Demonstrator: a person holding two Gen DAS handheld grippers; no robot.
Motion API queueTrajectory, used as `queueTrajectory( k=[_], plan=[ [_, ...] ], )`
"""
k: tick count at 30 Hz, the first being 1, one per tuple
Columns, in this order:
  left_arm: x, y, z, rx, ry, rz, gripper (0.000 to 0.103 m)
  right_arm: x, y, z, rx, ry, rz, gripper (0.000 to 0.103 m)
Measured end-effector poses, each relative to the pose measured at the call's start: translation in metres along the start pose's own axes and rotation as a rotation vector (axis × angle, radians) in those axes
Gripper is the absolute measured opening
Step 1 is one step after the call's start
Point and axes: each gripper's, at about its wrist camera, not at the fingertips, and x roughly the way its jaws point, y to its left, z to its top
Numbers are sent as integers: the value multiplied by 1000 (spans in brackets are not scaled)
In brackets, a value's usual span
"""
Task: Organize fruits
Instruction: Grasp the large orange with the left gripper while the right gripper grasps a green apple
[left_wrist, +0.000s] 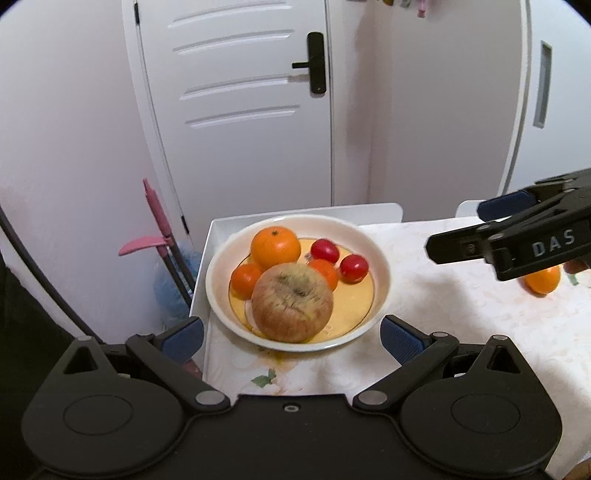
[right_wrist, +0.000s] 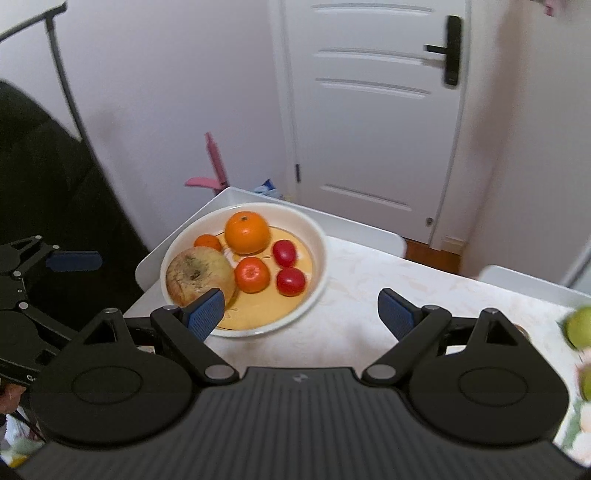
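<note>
Nearby, stray orange (left_wrist: 543, 281) behind right claw (left_wrist: 454, 230).

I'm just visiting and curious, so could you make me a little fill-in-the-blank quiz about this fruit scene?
1. The biggest fruit in the bowl is the ___.
2. The number of small red fruits in it is ___.
3. Both the left gripper and the right gripper hold ___.

Missing words: apple; two; nothing

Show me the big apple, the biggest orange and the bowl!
apple (left_wrist: 291, 302): left wrist view, middle of its skin.
biggest orange (left_wrist: 275, 246): left wrist view, its front.
bowl (left_wrist: 382, 273): left wrist view, right rim.
</note>
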Motion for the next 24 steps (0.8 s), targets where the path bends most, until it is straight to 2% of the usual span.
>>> queueTrajectory(
  k=[10,24],
  plan=[
    [-21,-34,16,38,-29,-12,103,-56,-45,-21,96,-38,-99,103],
    [-41,-142,29,18,-55,-6,103,-124,-155,-66,107,-45,-147,103]
  ],
)
